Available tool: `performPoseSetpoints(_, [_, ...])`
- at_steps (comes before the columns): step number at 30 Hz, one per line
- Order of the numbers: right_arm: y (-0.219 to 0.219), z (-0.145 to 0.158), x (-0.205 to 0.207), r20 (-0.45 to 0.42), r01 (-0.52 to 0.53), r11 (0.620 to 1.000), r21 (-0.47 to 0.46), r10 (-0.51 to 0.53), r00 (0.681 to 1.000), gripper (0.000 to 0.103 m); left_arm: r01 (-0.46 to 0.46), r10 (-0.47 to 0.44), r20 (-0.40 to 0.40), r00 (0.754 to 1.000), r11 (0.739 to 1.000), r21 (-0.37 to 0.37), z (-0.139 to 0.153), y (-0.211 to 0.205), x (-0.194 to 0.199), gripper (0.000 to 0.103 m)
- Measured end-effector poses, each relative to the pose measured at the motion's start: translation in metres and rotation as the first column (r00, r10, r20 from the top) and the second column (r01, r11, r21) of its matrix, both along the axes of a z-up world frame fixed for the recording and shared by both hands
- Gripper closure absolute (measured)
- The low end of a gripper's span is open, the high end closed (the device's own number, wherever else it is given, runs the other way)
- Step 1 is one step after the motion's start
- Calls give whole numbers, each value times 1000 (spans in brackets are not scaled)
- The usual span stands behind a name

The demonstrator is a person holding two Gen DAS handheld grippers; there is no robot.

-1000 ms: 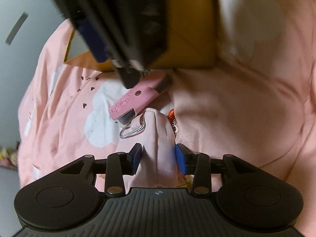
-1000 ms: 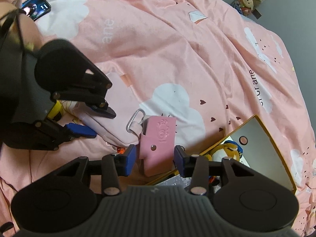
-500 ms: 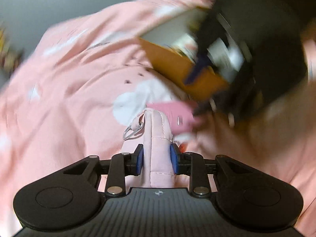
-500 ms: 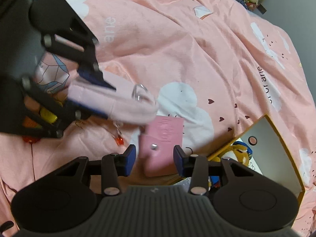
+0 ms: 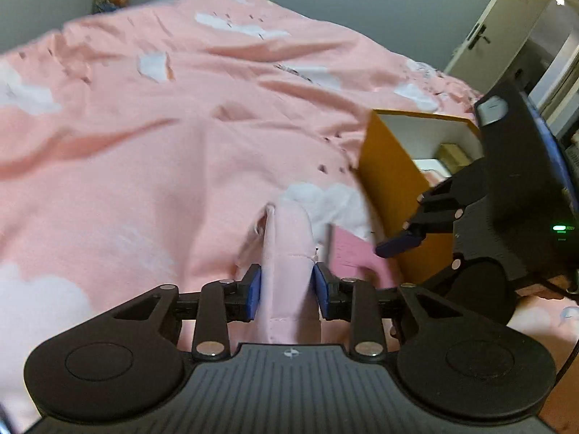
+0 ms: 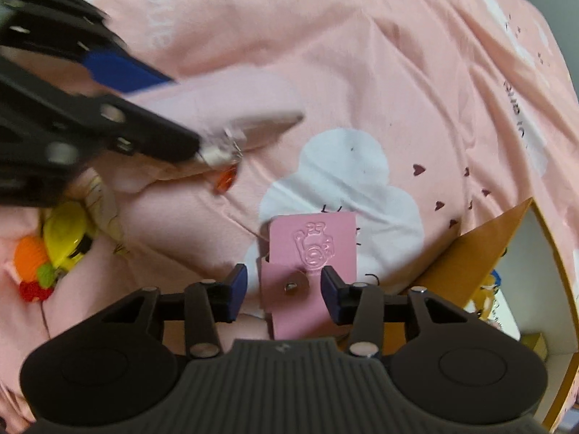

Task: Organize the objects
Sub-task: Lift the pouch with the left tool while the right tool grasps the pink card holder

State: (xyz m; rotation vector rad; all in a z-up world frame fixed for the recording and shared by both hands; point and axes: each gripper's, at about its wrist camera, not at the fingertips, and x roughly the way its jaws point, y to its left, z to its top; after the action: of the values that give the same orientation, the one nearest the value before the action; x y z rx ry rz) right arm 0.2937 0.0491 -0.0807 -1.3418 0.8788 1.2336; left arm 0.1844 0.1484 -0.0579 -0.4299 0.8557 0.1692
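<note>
Pink bedspread, one pouch, one wallet

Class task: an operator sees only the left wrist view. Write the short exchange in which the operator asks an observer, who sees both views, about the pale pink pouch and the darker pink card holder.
Operator: Does anything hang from the pouch?
Observer: Yes, a small orange charm dangles below it.
Operator: The card holder is a blur for me. Is it plain?
Observer: No. It has a raised figure pressed into it, above a metal snap on its flap.
</note>
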Motion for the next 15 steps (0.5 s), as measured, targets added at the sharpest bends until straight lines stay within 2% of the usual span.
performPoseSetpoints(2, [6,-8,0,13,24,999,-26,-23,1000,45,-6,7,-17,1000,995,97,5,-2,-1,66])
performPoseSetpoints(4, [11,-15,0,31,41,998,-50,-40,999,42,17,-11,-40,999,988,153,4,-2,2,66])
performPoseSetpoints(12, [20,-44,-1,118,65,989,-133,-50,992,42,128,-111,-97,989,974,188,1,1,19,65])
performPoseSetpoints(15, [22,-47,-1,141,68,988,-135,-49,989,42,178,-156,-122,980,964,197,0,0,28,59])
